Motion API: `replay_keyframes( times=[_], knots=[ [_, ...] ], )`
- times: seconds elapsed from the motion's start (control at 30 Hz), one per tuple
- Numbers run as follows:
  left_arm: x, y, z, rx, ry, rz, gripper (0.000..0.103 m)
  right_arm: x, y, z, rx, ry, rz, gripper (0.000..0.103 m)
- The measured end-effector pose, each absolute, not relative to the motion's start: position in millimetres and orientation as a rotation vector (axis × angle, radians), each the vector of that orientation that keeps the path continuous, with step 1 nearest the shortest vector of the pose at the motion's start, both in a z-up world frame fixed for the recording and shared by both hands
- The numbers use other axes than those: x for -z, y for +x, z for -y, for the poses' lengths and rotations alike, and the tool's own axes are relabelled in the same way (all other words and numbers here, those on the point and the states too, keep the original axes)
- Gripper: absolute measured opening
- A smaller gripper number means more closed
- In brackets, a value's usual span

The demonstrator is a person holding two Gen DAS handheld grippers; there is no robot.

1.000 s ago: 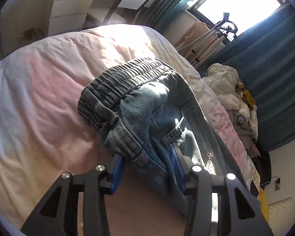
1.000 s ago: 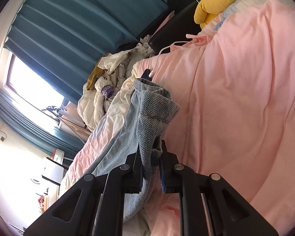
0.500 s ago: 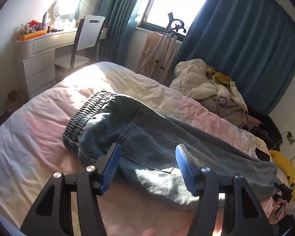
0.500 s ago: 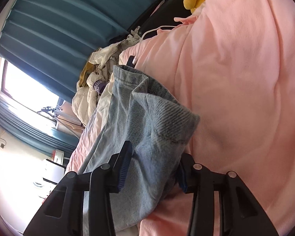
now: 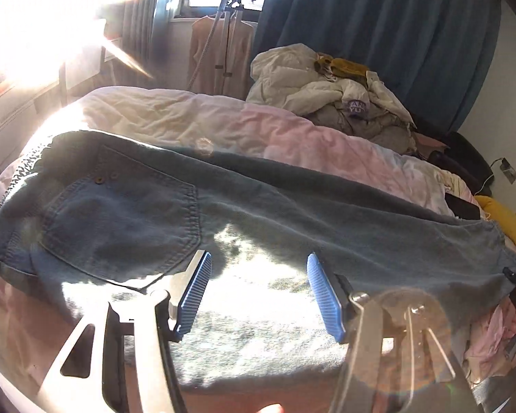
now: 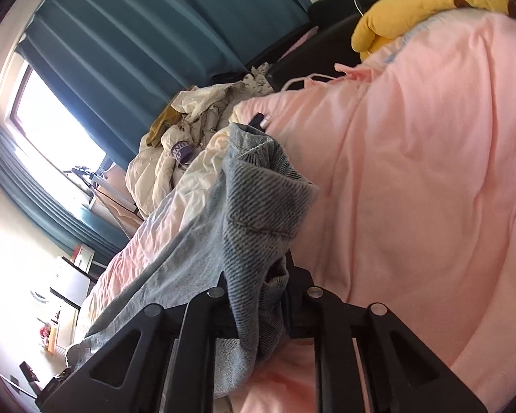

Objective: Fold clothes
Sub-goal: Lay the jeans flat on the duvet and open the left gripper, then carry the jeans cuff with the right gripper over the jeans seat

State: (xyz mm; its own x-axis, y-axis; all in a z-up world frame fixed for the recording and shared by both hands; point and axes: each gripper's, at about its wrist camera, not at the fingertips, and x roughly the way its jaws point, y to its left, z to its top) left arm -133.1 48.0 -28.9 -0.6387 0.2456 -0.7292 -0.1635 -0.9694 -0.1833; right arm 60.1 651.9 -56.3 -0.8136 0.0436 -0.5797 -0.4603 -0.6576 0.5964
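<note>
Across the pink bed (image 5: 196, 120) the jeans (image 5: 292, 216) lie stretched full length, waistband at the far left, hems toward the right, one leg laid over the other it seems. Left tongs (image 5: 258, 292) hover apart above the thigh, gripping nothing. Right tongs (image 6: 258, 275) are closing, clamped on a bunched hem. I'd judge the lengthwise fold done; the crosswise folds remain.

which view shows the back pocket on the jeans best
The left wrist view: the back pocket faces the camera whole, stitching and rivets clear. The right wrist view shows only the jeans' hem end, no pocket.
</note>
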Motion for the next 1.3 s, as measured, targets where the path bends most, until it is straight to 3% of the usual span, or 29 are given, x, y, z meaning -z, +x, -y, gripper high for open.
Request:
replay_keyframes(
  times=[0.17, 0.47, 0.87, 1.1, 1.3],
  knots=[
    [67.1, -140.2, -63.1, -2.605, -1.292, 0.024, 0.06, 25.0, 48.9, -633.4, -2.562, -0.761, -0.986, 0.012],
    [78.0, -133.3, -63.0, -2.623, -1.25, -0.051, 0.06, -43.1, 23.6, -577.4, -2.669, -0.679, -0.858, 0.011],
    [41.7, -130.9, -24.0, -2.644, -1.151, 0.241, 0.06, -135.3, -22.7, -417.3, -2.849, -0.554, -0.506, 0.01],
    [14.7, -123.9, -7.8, -2.68, -1.035, 0.315, 0.06, -120.4, -59.1, -302.8, -2.961, -0.617, -0.377, 0.01],
    [4.5, -126.7, 24.8, -2.706, -0.984, 0.451, 0.06, -41.6, -81.6, -203.9, -3.025, -0.853, -0.225, 0.01]
  ],
)
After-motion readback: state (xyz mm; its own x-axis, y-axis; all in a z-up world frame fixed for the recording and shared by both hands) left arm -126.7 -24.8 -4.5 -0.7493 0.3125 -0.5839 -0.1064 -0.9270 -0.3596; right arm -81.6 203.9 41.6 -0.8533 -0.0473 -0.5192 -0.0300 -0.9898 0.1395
